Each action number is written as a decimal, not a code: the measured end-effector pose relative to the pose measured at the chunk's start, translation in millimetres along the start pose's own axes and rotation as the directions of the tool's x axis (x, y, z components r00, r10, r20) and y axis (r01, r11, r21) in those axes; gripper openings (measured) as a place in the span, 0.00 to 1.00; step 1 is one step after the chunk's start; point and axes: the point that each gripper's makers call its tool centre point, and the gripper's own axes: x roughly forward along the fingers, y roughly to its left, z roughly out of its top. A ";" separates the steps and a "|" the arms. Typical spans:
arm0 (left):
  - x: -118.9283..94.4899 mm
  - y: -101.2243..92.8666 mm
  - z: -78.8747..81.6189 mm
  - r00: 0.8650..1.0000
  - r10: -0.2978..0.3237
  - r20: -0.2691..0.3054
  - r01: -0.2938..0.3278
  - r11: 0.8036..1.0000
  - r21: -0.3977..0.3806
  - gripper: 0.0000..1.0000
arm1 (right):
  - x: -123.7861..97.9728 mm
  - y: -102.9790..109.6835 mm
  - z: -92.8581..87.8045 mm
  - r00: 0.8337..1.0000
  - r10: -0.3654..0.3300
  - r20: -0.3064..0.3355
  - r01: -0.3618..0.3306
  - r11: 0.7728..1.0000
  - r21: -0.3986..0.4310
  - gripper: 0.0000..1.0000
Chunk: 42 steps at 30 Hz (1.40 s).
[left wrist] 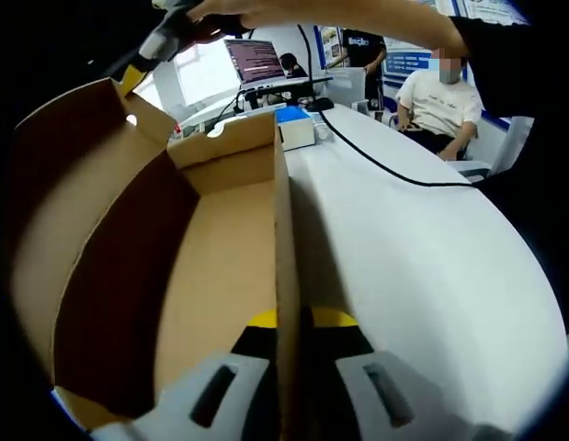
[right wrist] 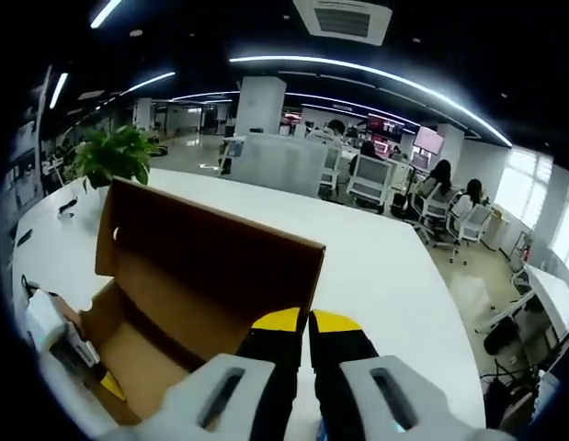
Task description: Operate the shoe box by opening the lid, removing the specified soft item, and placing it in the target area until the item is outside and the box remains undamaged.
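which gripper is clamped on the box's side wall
The left gripper: its jaws straddle the side wall, one inside the box, one outside. The right gripper is up at the lid edge instead.

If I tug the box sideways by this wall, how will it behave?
Likely light: the box looks empty inside, so it may slide on the smooth table. The wall between the left tool's jaws is thin cardboard, so it may bow or crease. The raised lid might tip it backward.
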 end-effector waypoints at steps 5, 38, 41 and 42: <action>0.0 -0.1 -0.1 1.000 0.000 0.000 0.000 1.000 0.000 0.03 | -7.6 3.7 -1.7 1.000 0.008 0.012 -0.008 1.000 0.005 0.01; -0.2 1.4 1.4 1.000 -0.001 0.002 0.001 1.000 0.004 0.03 | -28.0 6.2 -4.7 0.997 0.015 0.078 -0.014 1.000 -0.011 0.01; -0.1 1.4 1.5 1.000 -0.001 0.002 0.001 1.000 0.006 0.03 | -31.2 7.9 -6.8 0.996 0.015 0.085 -0.014 1.000 -0.013 0.01; -0.1 1.4 1.5 1.000 -0.001 0.002 0.001 1.000 0.005 0.03 | -32.6 8.4 -7.3 0.996 0.015 0.089 -0.014 1.000 -0.013 0.01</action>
